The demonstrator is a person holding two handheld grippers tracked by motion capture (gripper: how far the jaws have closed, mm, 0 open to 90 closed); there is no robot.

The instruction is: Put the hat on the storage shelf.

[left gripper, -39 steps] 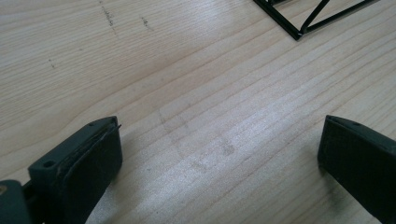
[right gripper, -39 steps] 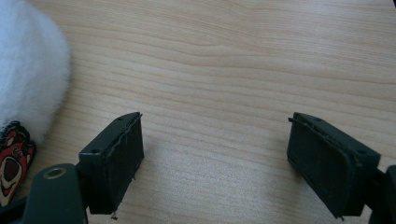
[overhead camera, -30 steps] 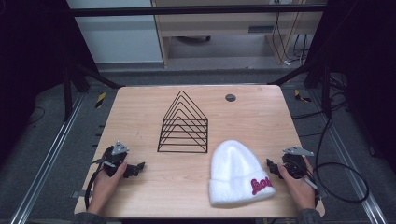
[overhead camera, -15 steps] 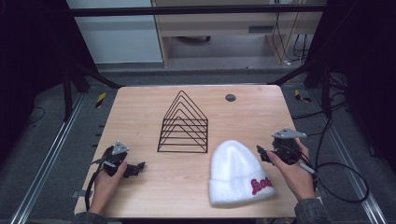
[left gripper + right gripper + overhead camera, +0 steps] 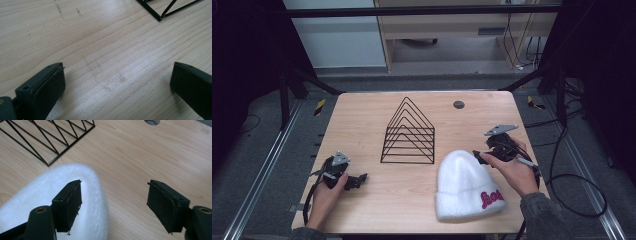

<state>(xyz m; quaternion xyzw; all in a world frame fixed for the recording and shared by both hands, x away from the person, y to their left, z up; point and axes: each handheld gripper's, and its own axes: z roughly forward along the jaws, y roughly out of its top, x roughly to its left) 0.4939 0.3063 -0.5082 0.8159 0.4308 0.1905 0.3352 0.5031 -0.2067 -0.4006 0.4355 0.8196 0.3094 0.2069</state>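
Observation:
A white knit hat (image 5: 467,185) with pink lettering lies flat at the table's near right, its crown pointing toward a black wire rack (image 5: 409,132) at mid-table. My right gripper (image 5: 478,156) hovers just right of the crown, lifted off the wood. In the right gripper view it (image 5: 113,187) is open; its jaws have just been closing a little, with bare wood between them and the hat (image 5: 30,195) under the left jaw. My left gripper (image 5: 357,180) rests near the left front edge, open over bare wood (image 5: 117,70).
The wooden table (image 5: 362,120) has a round cable hole (image 5: 458,104) at the far right. Corners of the rack show in the left gripper view (image 5: 160,18) and the right gripper view (image 5: 71,145). Cables trail off the right side onto the floor.
My right hand has risen and moved away from the near edge, up alongside the hat to its crown. The left hand and the hat have stayed put.

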